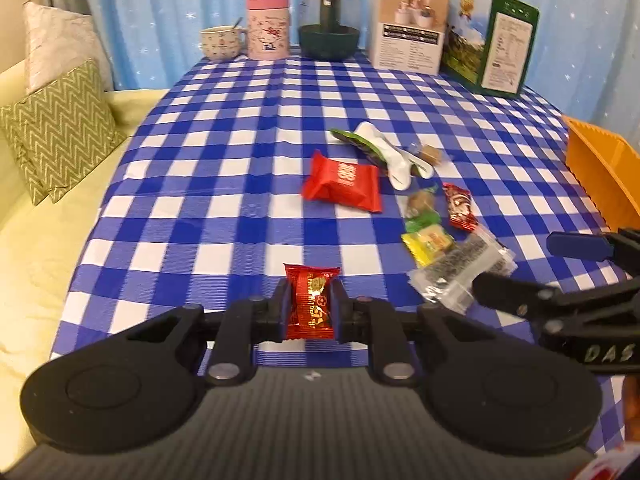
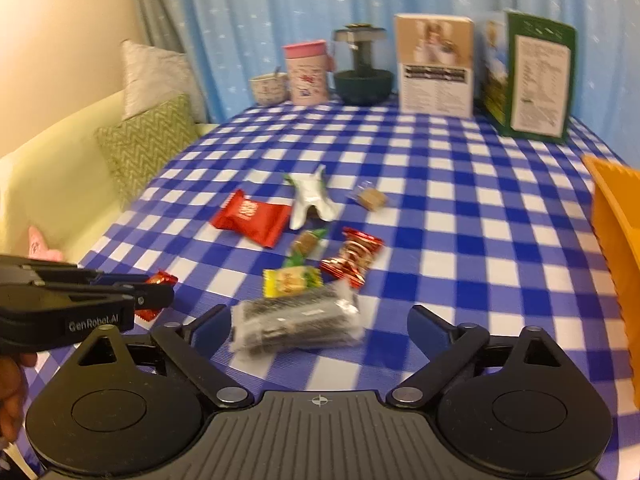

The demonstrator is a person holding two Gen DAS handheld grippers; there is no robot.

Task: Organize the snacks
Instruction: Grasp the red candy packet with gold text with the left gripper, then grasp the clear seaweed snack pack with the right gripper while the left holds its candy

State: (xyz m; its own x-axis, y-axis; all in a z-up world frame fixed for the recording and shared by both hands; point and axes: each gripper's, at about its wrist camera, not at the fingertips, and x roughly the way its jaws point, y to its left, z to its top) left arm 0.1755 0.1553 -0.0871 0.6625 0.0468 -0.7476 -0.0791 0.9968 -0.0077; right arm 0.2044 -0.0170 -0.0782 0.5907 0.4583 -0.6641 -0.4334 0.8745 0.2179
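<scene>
Left gripper [image 1: 310,306] pinches a red candy [image 1: 310,300] for lifting; right gripper [image 2: 316,326] fingers spread around a clear packet [image 2: 294,322], ready to grasp.

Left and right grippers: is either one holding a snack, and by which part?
The left gripper pinches a small red candy across its middle. The right gripper is open around the clear-wrapped dark snack, not gripping it.
</scene>
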